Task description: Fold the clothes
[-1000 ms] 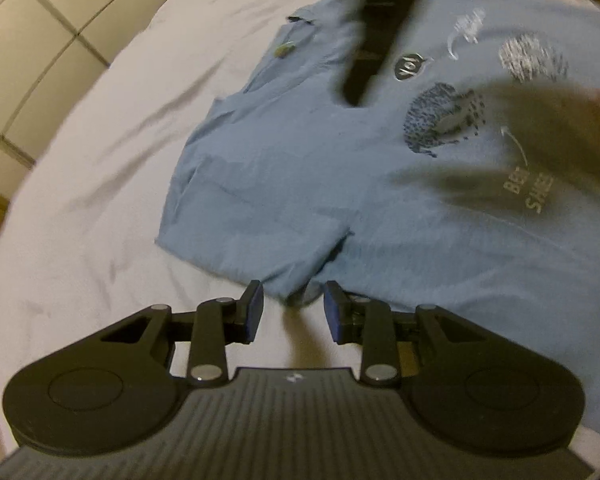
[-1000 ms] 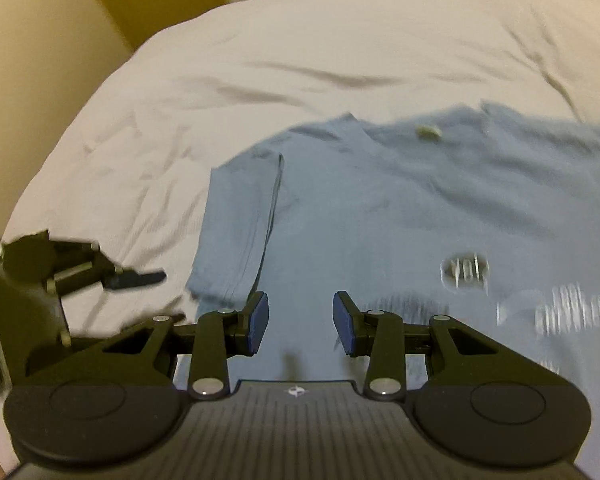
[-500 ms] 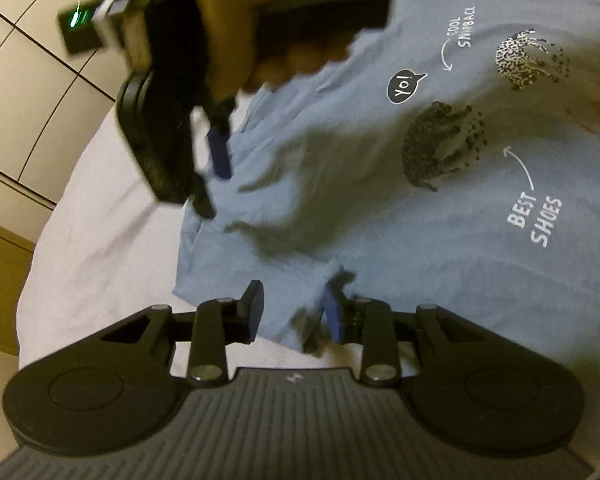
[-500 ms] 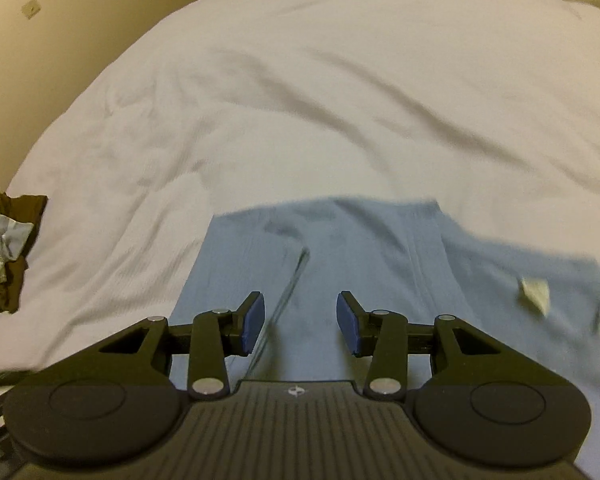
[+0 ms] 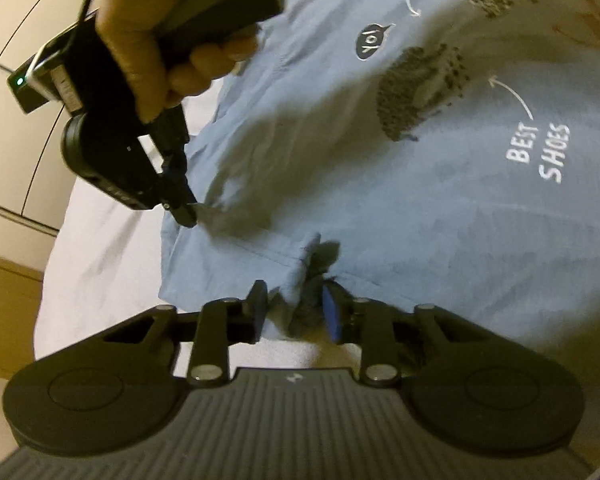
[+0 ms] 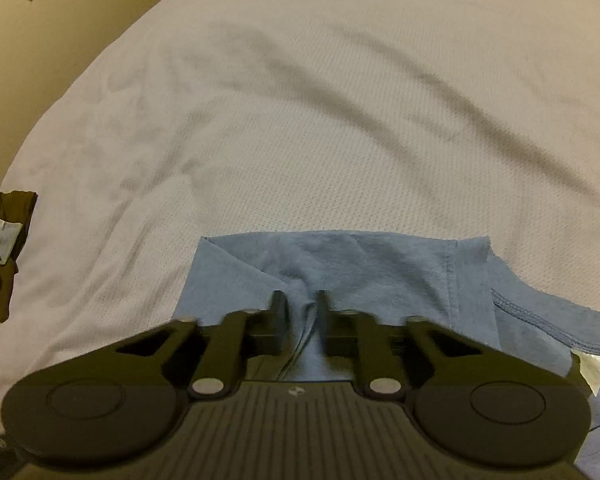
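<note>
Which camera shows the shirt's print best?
The left wrist view: the print on the shirt shows there, hedgehogs and "BEST SHOES". The right wrist view shows only a plain sleeve and collar, no print.

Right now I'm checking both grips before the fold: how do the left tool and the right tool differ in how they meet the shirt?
The left tool stands wider, with bunched underarm cloth of the blue T-shirt between its fingers; the right tool is narrower, pinching a small ridge of sleeve. The left looks across the printed chest; the right looks over the white bedsheet. Both work the same sleeve end.
</note>
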{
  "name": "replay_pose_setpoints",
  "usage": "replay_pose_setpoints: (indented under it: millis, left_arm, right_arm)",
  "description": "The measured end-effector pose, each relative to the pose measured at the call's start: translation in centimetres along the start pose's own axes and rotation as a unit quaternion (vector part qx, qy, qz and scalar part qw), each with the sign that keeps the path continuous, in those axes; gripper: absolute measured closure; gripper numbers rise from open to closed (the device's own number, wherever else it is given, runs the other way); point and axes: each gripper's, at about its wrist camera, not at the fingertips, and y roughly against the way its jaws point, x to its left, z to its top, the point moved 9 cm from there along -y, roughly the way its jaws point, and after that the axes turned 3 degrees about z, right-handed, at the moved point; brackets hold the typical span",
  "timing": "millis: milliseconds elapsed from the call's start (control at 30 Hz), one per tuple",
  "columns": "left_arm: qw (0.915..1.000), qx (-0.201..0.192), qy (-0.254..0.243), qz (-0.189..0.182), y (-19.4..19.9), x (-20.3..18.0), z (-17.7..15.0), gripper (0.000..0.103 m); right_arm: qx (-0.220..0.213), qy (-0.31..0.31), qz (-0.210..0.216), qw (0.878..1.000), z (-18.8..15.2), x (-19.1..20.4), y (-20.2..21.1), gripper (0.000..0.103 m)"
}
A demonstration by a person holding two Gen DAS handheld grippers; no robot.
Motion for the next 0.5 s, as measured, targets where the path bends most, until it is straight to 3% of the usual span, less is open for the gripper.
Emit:
replay_pose_setpoints:
  millis: [133, 300, 500]
  left_arm:
    - [0.9996, -0.002, 0.028, 0.009, 2.0, 1.9, 1.1, 0.077]
    - [0.9984, 0.006, 0.055, -0.009, 1.6, 2.7, 2.5, 0.07]
    - [0.9992, 0.035, -0.002, 0.019, -0.3, 0.3, 1.0, 0.069]
  right_arm:
    - [-0.002, -0.003, 0.001, 1.0, -0.1, 0.2, 0.6, 0.099]
    - [-0.005, -0.009, 0.002, 1.0, 0.1, 0.4, 0.3, 0.098]
    - [-0.02, -0.019, 0.003, 1.0, 0.3, 0.5, 1.4, 0.1]
